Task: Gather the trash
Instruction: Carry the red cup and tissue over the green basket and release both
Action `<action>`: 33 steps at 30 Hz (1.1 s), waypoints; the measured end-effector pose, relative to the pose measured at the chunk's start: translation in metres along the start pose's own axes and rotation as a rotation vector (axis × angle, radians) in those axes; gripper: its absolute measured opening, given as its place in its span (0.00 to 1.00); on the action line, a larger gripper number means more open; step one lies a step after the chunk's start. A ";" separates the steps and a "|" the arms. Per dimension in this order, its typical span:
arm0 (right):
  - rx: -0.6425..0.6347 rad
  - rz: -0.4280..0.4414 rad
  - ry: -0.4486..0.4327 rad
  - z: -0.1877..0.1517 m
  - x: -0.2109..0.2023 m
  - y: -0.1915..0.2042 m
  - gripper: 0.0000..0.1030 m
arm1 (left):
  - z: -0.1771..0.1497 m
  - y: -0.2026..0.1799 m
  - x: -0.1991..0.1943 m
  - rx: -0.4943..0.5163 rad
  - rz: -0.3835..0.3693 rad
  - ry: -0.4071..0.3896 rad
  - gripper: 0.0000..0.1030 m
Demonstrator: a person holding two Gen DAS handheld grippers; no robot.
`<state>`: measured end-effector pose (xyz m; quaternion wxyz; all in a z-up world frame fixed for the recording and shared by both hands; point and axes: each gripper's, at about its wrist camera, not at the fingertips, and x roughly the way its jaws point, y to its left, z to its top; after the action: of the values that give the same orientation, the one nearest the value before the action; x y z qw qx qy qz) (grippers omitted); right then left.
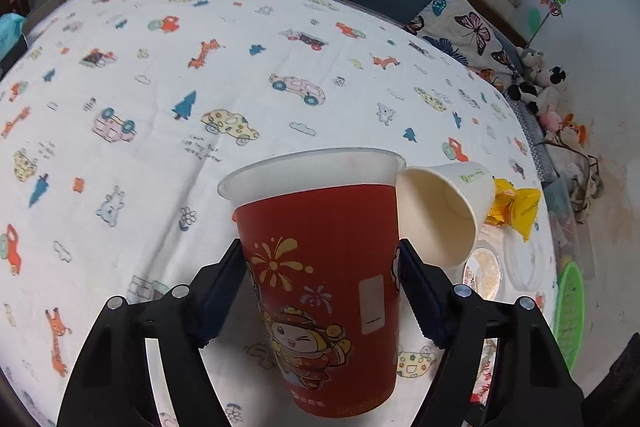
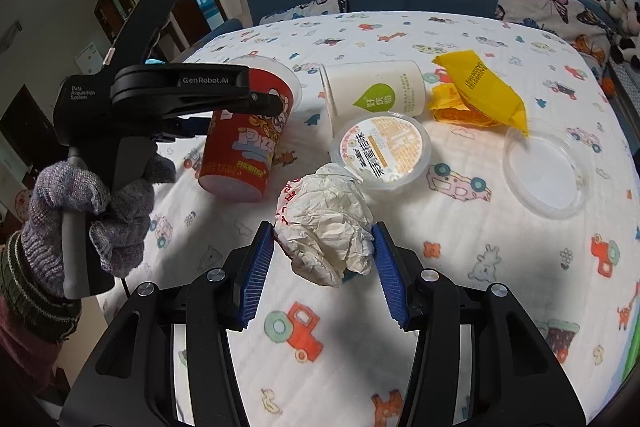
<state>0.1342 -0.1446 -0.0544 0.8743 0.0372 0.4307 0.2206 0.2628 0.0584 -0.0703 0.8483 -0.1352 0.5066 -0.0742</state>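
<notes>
**K:** Checking grips. Left gripper [image 1: 320, 291] jaws clamped on the red paper cup [image 1: 320, 267], pads on both side walls. In the right wrist view the cup looks lifted and tilted, base off the cloth.

**M:** Right side?

**K:** Right gripper [image 2: 324, 259] jaws pinched on the crumpled paper ball [image 2: 326, 227], blue pads touching it on both flanks (whether it's lifted or resting on the cloth, can't tell).

**M:** What's near it?

**K:** Just beyond the ball: sealed plastic tub [image 2: 382, 151], ball's far edge overlapping its rim in view. Behind that, white paper cup [image 2: 372, 91] on its side, mouth toward the red cup. Yellow wrapper [image 2: 476, 91] just right of the white cup. Clear lid [image 2: 546, 175] flat, apart from the tub, near the worktop's right edge.

**M:** Open room?

**K:** Worktop [image 1: 160, 107] under the printed cloth is open across the left and far side in the left wrist view. Litter sits bunched on the right. Green basket [image 1: 570, 311] at that right edge, only partly visible. Gloved left hand [image 2: 92, 211] low at the left, off the worktop's edge.
</notes>
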 end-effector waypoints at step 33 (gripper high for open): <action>0.253 -0.282 -0.160 -0.085 -0.152 -0.136 0.50 | -0.091 -0.176 -0.067 0.320 -0.224 0.012 0.69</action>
<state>0.0361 -0.3406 -0.0307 0.9163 0.1034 0.3852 0.0368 0.1529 -0.1057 -0.0018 0.8423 -0.0535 0.4754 -0.2485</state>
